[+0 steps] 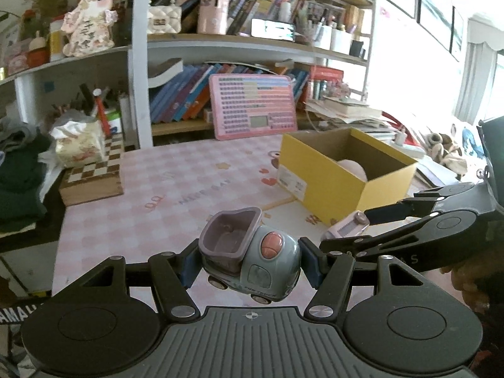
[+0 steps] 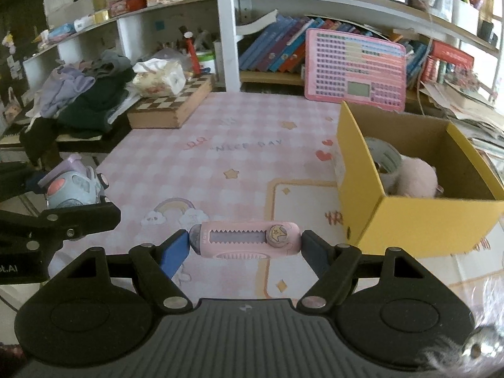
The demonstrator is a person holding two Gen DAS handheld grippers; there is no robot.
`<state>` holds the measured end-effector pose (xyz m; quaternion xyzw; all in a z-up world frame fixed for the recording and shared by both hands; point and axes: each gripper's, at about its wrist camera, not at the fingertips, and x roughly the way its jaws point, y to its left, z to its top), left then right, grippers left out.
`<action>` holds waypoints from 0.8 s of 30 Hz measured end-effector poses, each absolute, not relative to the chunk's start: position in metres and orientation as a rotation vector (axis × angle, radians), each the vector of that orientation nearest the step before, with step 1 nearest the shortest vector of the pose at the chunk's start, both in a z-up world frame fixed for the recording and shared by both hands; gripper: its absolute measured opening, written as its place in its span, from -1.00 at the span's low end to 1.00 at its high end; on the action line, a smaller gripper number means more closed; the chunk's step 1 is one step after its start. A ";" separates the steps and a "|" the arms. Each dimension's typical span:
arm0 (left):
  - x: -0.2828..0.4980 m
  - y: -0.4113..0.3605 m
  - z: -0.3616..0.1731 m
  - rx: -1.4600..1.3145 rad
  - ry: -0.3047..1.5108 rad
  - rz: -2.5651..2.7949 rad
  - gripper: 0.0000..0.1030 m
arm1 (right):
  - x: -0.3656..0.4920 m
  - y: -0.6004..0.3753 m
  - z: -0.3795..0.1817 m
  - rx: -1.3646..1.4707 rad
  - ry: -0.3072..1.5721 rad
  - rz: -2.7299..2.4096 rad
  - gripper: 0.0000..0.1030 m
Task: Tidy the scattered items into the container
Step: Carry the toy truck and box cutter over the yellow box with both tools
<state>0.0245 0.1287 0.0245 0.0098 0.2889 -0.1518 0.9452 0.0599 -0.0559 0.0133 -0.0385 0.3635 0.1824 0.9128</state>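
left gripper (image 1: 249,263) clamps toy truck (image 1: 249,258) | right gripper (image 2: 245,245) clamps pink eraser (image 2: 245,243) | tape roll (image 2: 382,154) in yellow box (image 2: 425,223): right view only

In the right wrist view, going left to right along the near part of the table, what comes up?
Toy truck held in the left gripper → pink utility knife clamped in the right gripper → yellow box.
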 end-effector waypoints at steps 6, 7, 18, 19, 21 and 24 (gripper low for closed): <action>0.021 0.115 0.025 0.040 0.593 -0.371 0.23 | 0.045 -0.074 0.014 -0.050 0.757 0.312 0.47; 0.021 0.113 0.025 0.044 0.595 -0.383 0.23 | 0.043 -0.077 0.014 -0.046 0.760 0.301 0.47; 0.024 0.083 0.018 0.075 0.605 -0.507 0.23 | 0.022 -0.112 0.010 0.002 0.783 0.182 0.47; 0.024 0.080 0.017 0.077 0.606 -0.515 0.23 | 0.022 -0.115 0.010 0.004 0.785 0.175 0.47; 0.026 0.075 0.017 0.082 0.608 -0.531 0.23 | 0.020 -0.120 0.009 0.009 0.789 0.161 0.47; 0.029 0.065 0.016 0.089 0.614 -0.553 0.23 | 0.019 -0.130 0.009 0.018 0.796 0.142 0.47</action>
